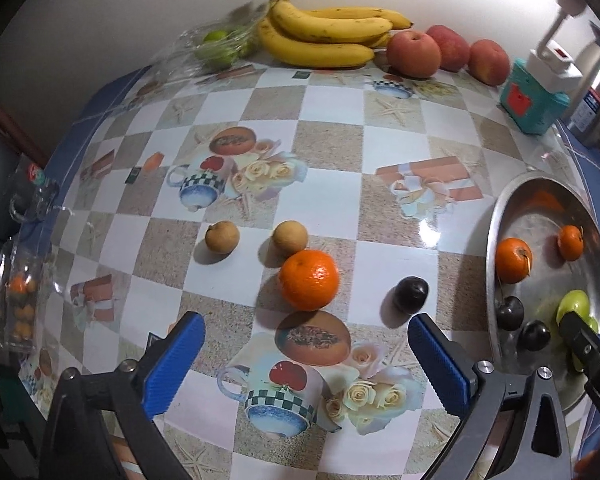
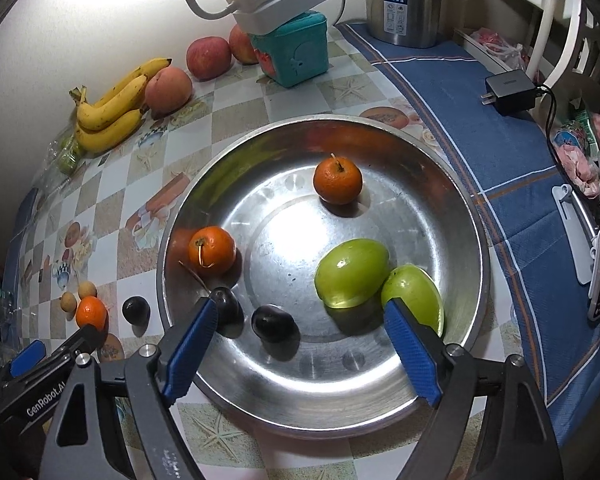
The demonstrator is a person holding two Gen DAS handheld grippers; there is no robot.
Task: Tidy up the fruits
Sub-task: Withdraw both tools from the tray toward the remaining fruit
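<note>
My left gripper [image 1: 306, 324] hangs open over the patterned tablecloth, with nothing between its blue pads. Just beyond its tips lies an orange [image 1: 309, 279]. Two brown longans [image 1: 222, 237] sit farther back, and a dark plum [image 1: 411, 294] lies to the right. My right gripper [image 2: 302, 312] is open above the steel bowl [image 2: 476, 240], empty. In the bowl lie two oranges [image 2: 212, 250], two green fruits [image 2: 352, 272] and two dark plums [image 2: 274, 322]. One plum [image 2: 226, 304] sits close to the left pad, and a green fruit [image 2: 414, 296] is partly behind the right pad.
Bananas [image 1: 320, 36], three apples [image 1: 414, 54] and bagged limes [image 1: 216, 50] line the back wall. A teal box [image 2: 296, 54] carries a power strip. A steel thermos [image 2: 410, 0] and a charger [image 2: 510, 90] stand on the blue cloth. A glass container [image 1: 20, 292] sits at the left edge.
</note>
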